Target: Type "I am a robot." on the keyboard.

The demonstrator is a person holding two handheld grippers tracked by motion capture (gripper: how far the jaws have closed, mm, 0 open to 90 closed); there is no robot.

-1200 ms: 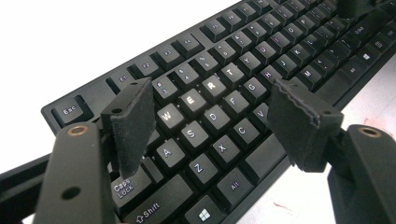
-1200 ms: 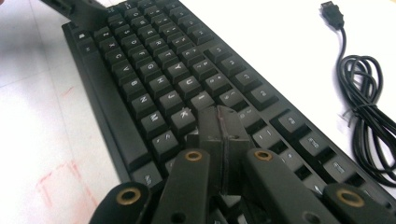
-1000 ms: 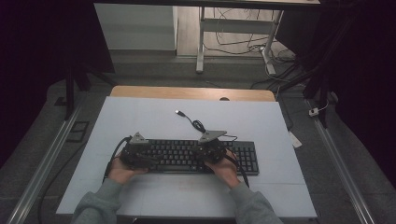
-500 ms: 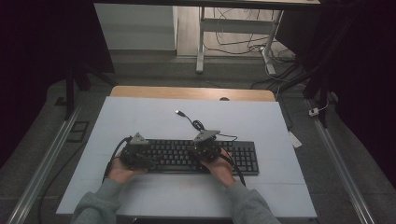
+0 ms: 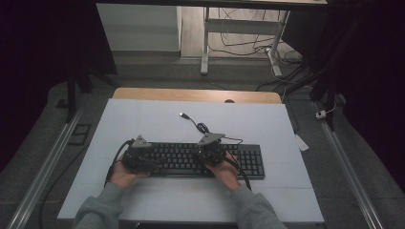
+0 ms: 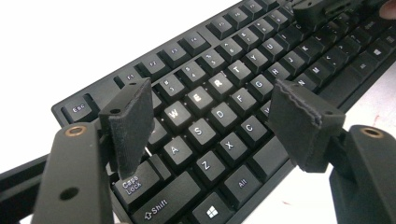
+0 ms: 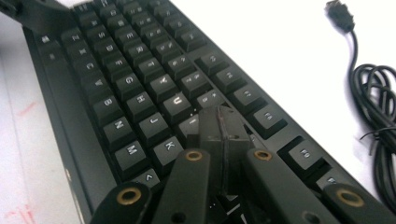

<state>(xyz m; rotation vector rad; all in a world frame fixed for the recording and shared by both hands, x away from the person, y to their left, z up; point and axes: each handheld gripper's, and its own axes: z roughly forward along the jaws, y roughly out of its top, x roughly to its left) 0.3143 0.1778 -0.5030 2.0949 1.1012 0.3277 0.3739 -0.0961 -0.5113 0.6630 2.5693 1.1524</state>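
A black keyboard (image 5: 191, 160) lies across the white table top, its cable running back to a loose coil (image 5: 203, 128) and a USB plug (image 5: 182, 114). My left gripper (image 5: 142, 158) hovers over the keyboard's left end, open, its pads (image 6: 133, 121) spread above the W, A, S and D keys (image 6: 198, 130). My right gripper (image 5: 210, 153) is over the keyboard's middle, shut, with its joined tips (image 7: 221, 122) down on the keys (image 7: 140, 84) just right of U and K. Nothing is held between either pair of jaws.
The white mat (image 5: 143, 119) covers a wooden table whose far edge (image 5: 191, 94) shows behind it. In the right gripper view, the coiled cable (image 7: 378, 107) and its plug (image 7: 338, 10) lie right of the keyboard. Table legs and floor cables stand beyond.
My right gripper has shifted a little to the left along the keyboard. The left gripper and the keyboard have stayed where they were.
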